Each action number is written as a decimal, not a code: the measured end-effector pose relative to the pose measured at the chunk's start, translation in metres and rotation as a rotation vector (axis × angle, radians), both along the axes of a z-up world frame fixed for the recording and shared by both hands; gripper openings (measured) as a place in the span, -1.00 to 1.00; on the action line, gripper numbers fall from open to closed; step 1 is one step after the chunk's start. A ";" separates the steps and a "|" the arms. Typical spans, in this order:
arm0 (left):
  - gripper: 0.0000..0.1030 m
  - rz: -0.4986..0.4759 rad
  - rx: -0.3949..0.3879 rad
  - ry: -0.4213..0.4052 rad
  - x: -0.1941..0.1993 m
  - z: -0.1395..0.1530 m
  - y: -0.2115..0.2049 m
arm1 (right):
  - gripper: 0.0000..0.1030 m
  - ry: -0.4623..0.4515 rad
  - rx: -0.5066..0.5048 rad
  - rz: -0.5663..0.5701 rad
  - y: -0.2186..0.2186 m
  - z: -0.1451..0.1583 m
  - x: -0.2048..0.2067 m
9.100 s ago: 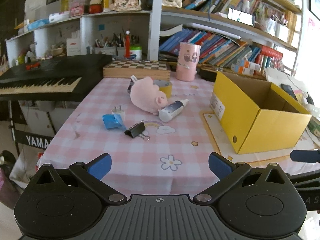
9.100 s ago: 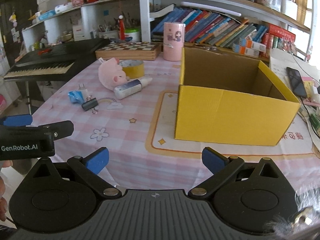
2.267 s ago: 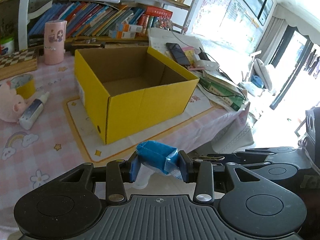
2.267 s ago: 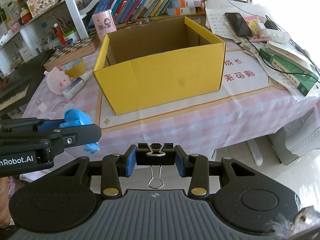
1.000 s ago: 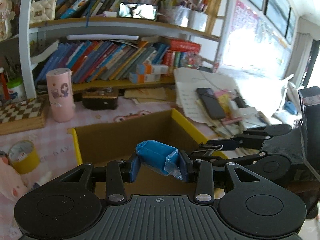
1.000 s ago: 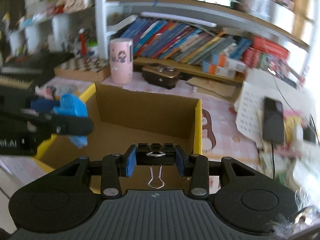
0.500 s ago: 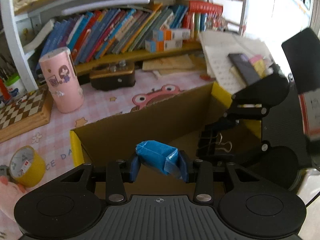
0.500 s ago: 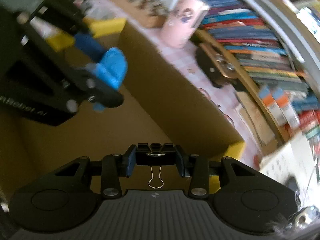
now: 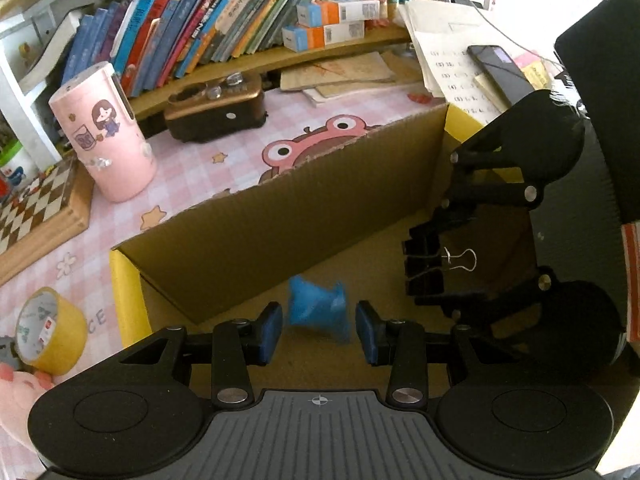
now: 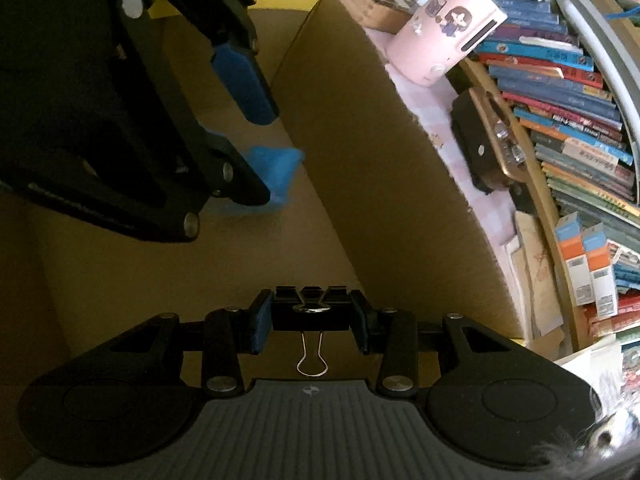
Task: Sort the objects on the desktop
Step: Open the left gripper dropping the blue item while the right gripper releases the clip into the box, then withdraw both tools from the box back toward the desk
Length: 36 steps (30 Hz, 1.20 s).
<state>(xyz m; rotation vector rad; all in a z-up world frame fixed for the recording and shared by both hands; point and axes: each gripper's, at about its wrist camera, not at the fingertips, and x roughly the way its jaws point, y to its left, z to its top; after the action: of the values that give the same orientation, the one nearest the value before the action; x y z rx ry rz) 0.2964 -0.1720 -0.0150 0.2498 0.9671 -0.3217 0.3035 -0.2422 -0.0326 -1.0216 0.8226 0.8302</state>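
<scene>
**Both grippers over the box**

Bookshelves (image 9: 248, 20) back a pink checked tablecloth (image 9: 224, 152). On it stands the yellow cardboard box (image 9: 304, 216). The left gripper (image 9: 318, 330) is released, the blue packet (image 9: 316, 308) lying loose on the box floor. The right gripper (image 10: 310, 320) clenches a black binder clip (image 10: 310, 310).

Blue packet (image 9: 318, 307) blurred, partly hidden

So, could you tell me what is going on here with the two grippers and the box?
A person is sorting desk items into the yellow cardboard box. Both grippers reach down inside it. The left gripper is open, with the blue packet loose below its pads, blurred. The right gripper grips a black binder clip.
</scene>
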 end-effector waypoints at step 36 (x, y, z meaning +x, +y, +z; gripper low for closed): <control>0.94 0.225 -0.086 -0.531 -0.165 0.088 0.051 | 0.39 -0.291 0.782 -0.684 -0.081 0.115 -0.128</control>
<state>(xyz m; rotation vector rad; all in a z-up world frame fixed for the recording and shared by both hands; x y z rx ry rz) 0.1311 -0.1206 0.0734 0.1345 0.4490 -0.0796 0.1753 -0.3235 0.0823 -0.1237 0.4675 0.3313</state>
